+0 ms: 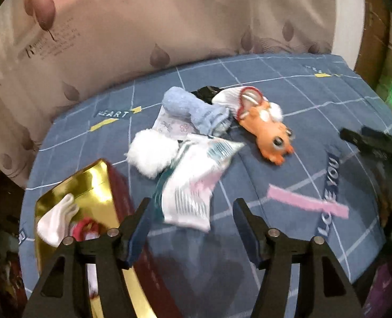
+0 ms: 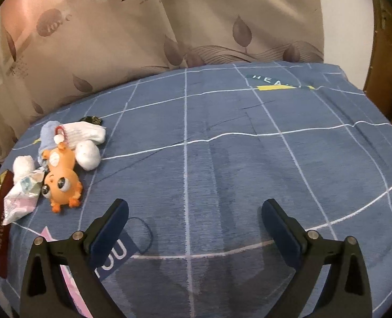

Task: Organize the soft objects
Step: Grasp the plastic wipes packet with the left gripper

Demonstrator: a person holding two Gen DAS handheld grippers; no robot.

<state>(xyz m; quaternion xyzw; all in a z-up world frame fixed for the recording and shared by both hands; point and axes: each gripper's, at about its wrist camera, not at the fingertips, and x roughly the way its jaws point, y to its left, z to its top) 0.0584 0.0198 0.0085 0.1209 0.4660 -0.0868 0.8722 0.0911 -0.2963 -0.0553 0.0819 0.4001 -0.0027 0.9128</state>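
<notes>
While both tools hung over the blue checked bedsheet (image 2: 222,137), neither one had anything in it. The left tool (image 1: 190,212) was released, jaws apart, tilted down at a white sock with striped and pink patches (image 1: 190,185) that lay just ahead of its fingertips, apart from the pads. Left of it sat a gold-lined box (image 1: 90,185), a white sock (image 1: 57,220) and something red inside. And there was the heap: a fluffy white ball (image 1: 151,151) touching the patterned sock, a light blue sock (image 1: 188,108) behind it, and the orange big-eyed plush toy (image 1: 267,129) lying on its side to the right, a white ribbed sock (image 1: 227,95) at its tail end. The right tool (image 2: 194,217) was spread wide, empty, over bare sheet near the "YOU" print (image 2: 116,249). From its camera the orange toy (image 2: 61,177) lay well off to the left. A leaf-print curtain (image 2: 116,53) hung behind the bed.
</notes>
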